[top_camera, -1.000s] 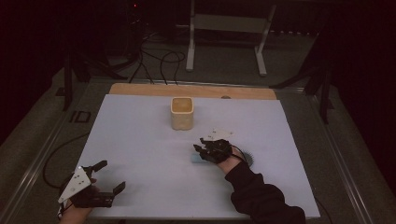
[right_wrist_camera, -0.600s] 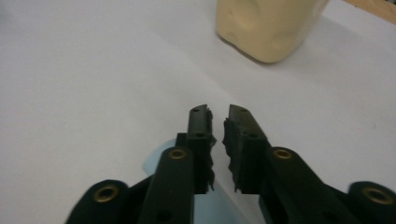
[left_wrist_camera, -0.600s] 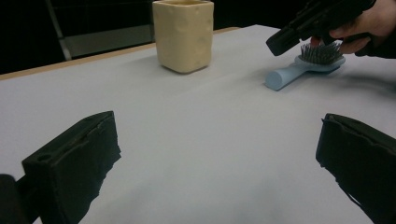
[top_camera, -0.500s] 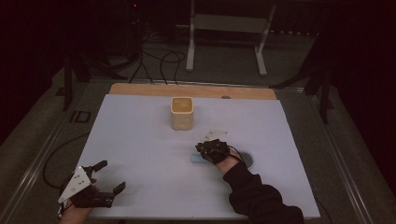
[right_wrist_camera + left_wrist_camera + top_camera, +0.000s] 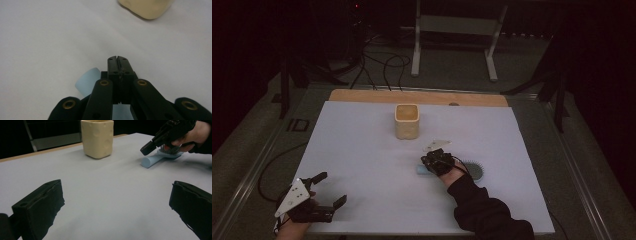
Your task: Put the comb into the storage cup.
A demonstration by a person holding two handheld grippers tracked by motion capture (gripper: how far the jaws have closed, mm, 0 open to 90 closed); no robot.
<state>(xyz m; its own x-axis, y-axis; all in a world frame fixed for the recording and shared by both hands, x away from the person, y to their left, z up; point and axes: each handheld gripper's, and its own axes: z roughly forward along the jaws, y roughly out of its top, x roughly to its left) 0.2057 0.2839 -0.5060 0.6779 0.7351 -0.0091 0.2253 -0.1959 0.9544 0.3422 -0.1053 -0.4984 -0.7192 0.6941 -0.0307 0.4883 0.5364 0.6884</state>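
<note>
bare white table (image 5: 362, 150) between both hands, cream cup (image 5: 407, 121) upright mid-table, blue brush (image 5: 472, 170) lying under right claw (image 5: 428, 161)

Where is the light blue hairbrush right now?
In the high view the hairbrush lies right of centre on the white table, under the right claw, nearer the person than the beige cup.
</note>
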